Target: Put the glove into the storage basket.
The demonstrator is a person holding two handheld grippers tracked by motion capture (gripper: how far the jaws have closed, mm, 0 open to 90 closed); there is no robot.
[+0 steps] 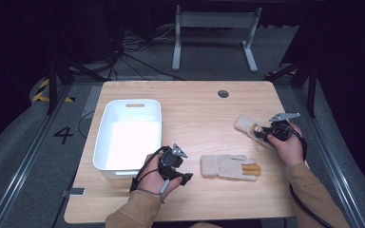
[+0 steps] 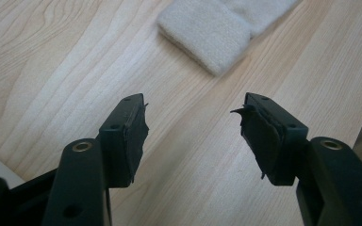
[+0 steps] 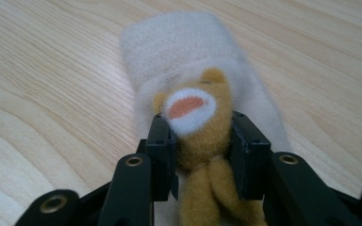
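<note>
On the pale wooden surface point(image 1: 195, 118) lie two cream fleece gloves with tan-yellow fingers. The right tool point(image 1: 265, 133) is clamped on the far glove point(image 1: 247, 126), which rests near the right edge of the surface. In the right gripper view the two black jaws press from either side on a tan, plush animal-face patch point(image 3: 195, 123) with a white muzzle and an orange mouth, sewn on that glove point(image 3: 179, 52); the cream cuff stretches away beyond the jaws, flat on the wood. The person's right hand point(image 1: 287, 147) grips the tool from behind, the sleeve tan, a black cable trailing back over the edge.

The second glove point(image 1: 228, 167) lies flat nearer the person, about the middle of the front half of the surface, cuff towards the left, tan fingers towards the right. The left tool point(image 1: 186, 178) sits just beside its cuff without touching it, held in the left hand point(image 1: 159, 180). In the left gripper view the jaws stand wide apart with bare wood between them, and the cream cuff point(image 2: 207, 30) lies ahead of the tips, well clear of both pads.

A white rectangular plastic bin point(image 1: 105, 123) with a handle slot stands on the left part of the surface, just beyond the left hand.
</note>
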